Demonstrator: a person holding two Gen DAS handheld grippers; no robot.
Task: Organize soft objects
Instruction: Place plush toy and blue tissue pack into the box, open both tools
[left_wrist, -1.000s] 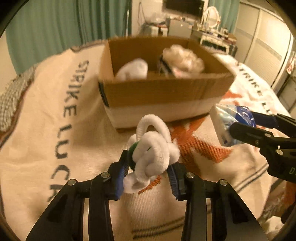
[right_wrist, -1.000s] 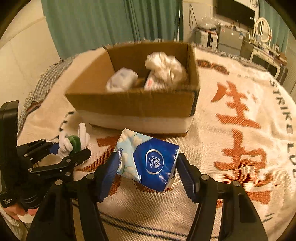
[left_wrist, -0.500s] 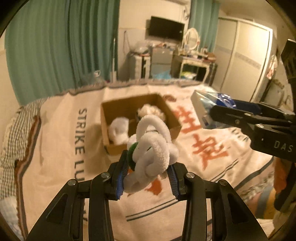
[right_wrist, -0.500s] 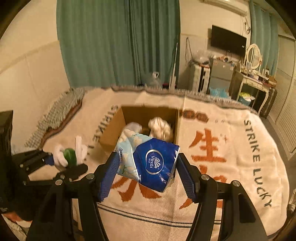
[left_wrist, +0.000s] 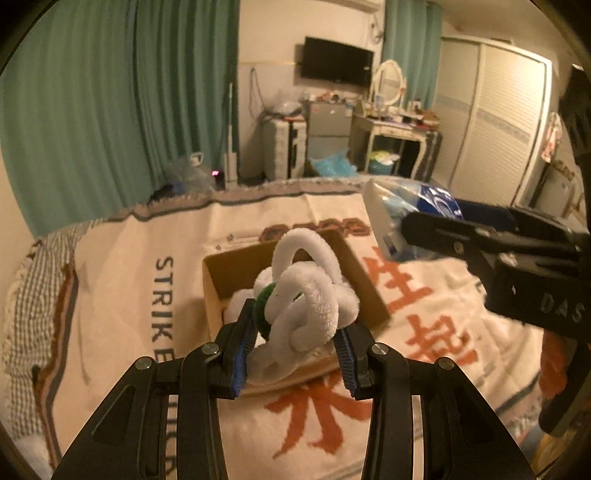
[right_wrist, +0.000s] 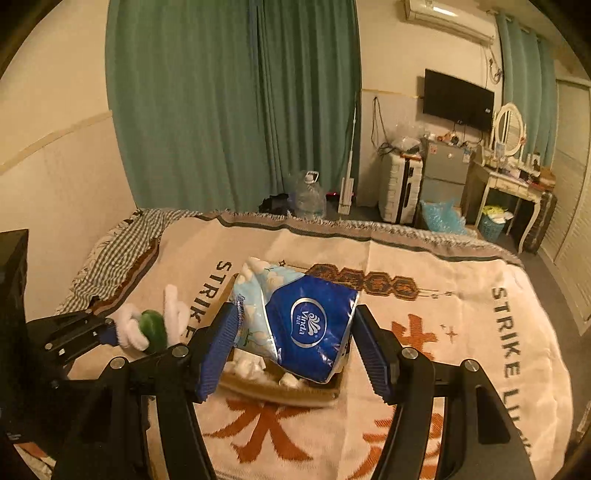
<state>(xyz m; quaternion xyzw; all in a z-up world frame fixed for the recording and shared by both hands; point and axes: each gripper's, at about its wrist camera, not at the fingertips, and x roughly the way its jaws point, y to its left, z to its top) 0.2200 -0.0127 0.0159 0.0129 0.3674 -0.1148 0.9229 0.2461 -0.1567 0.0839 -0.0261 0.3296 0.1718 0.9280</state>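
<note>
The left gripper (left_wrist: 293, 345) clamps a white knotted plush toy (left_wrist: 303, 299) above the cardboard box (left_wrist: 221, 273) at twelve o'clock, while at two o'clock the right gripper (right_wrist: 295, 345) squeezes a blue tissue pack (right_wrist: 295, 317) over the blanket (right_wrist: 461, 295).

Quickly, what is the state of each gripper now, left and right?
Left gripper: closed on the white knotted plush toy.
Right gripper: closed on the blue tissue pack.
</note>
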